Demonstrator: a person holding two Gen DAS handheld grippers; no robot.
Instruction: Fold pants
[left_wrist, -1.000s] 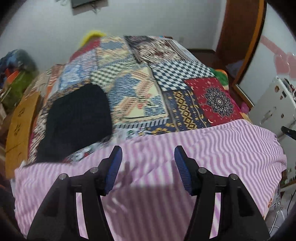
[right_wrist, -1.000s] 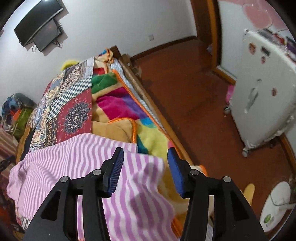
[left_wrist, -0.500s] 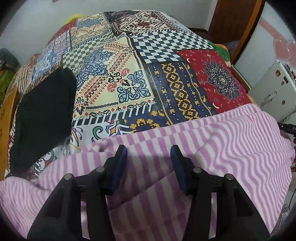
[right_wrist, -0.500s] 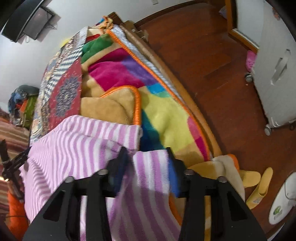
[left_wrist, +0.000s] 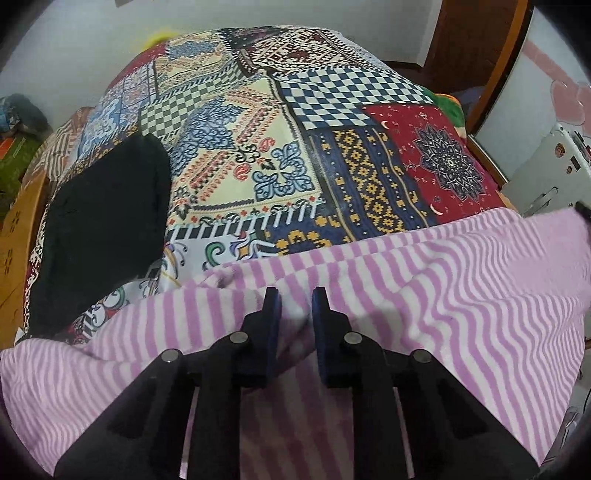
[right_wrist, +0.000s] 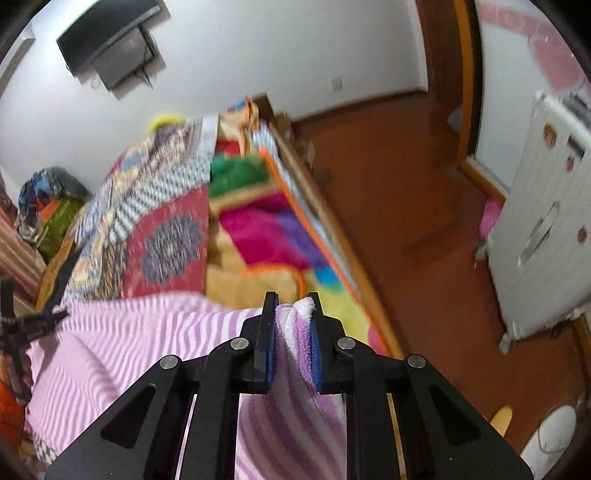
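Left wrist view: the left gripper (left_wrist: 296, 295) points steeply down onto the pink-and-white striped pants (left_wrist: 424, 295), which lie across the near edge of the patchwork bedspread (left_wrist: 258, 147) and fill the frame from 3 o'clock through 6 to 9 o'clock. Its jaws have just been closing and now stand narrow, pinching a raised ridge of the striped cloth between the blue pads (left_wrist: 274, 317). A black garment (left_wrist: 103, 229) lies flat on the bedspread at 9 o'clock, apart from the pants. A white appliance (left_wrist: 554, 166) stands off the bed at 3 o'clock. Right wrist view: the right gripper (right_wrist: 293, 301) has also just been closing; its jaws are nearly together and clamp a bunched edge of the pants (right_wrist: 147, 332), the cloth tip showing above the pads (right_wrist: 271, 347) and the rest hanging down toward 6 o'clock. The remainder of the pants spreads toward 9 o'clock over the bed. A multicoloured fleece blanket (right_wrist: 266, 229) lies at 12 o'clock beyond the fingertips, the red-brown floor (right_wrist: 406, 203) runs from 1 to 4 o'clock, and a wall-mounted screen (right_wrist: 107, 40) sits at 11 o'clock
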